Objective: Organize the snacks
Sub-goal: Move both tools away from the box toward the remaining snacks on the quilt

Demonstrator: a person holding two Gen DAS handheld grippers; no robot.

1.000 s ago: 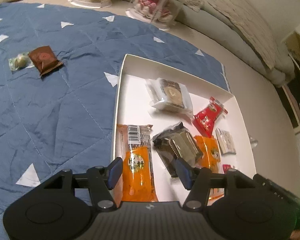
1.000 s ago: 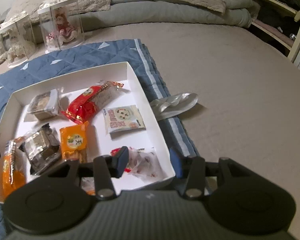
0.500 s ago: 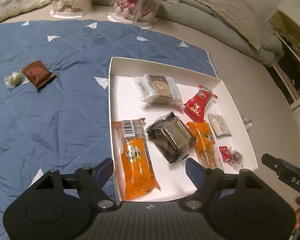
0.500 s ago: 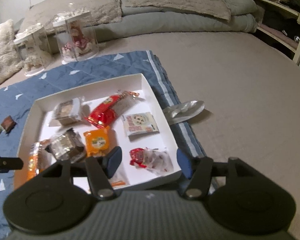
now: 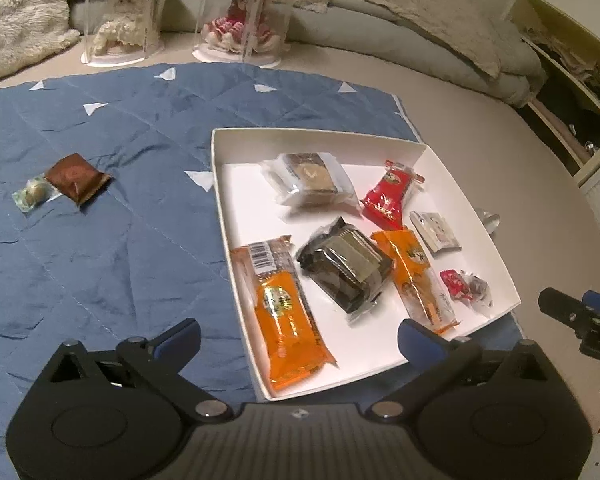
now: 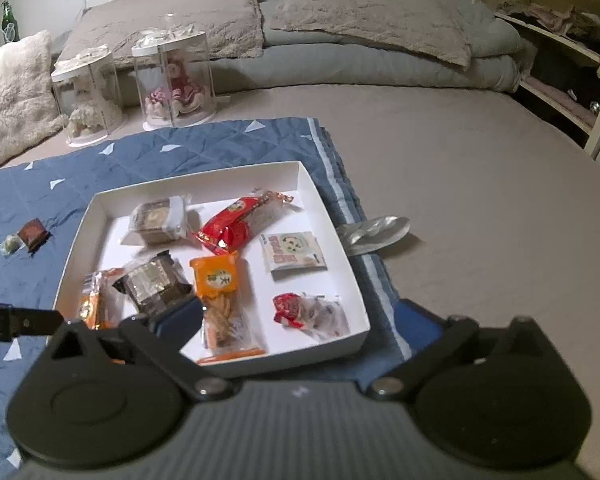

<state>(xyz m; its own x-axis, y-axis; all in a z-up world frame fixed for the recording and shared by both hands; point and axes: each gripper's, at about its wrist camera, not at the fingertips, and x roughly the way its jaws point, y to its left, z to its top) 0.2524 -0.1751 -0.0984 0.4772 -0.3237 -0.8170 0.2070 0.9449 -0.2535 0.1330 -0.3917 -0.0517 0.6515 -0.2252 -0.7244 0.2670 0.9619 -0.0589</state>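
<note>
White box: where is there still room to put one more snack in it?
In the white box, bare floor shows along the left wall, between the clear-wrapped cake and the long orange packet. The corner beyond the red packet is also bare. The middle and the near right side are crowded.

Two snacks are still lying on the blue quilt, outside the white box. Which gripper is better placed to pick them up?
Probably the left gripper: open, empty, nearer the brown packet and small candy, which lie left of the white box. The right gripper hangs over the box's right end.
</note>
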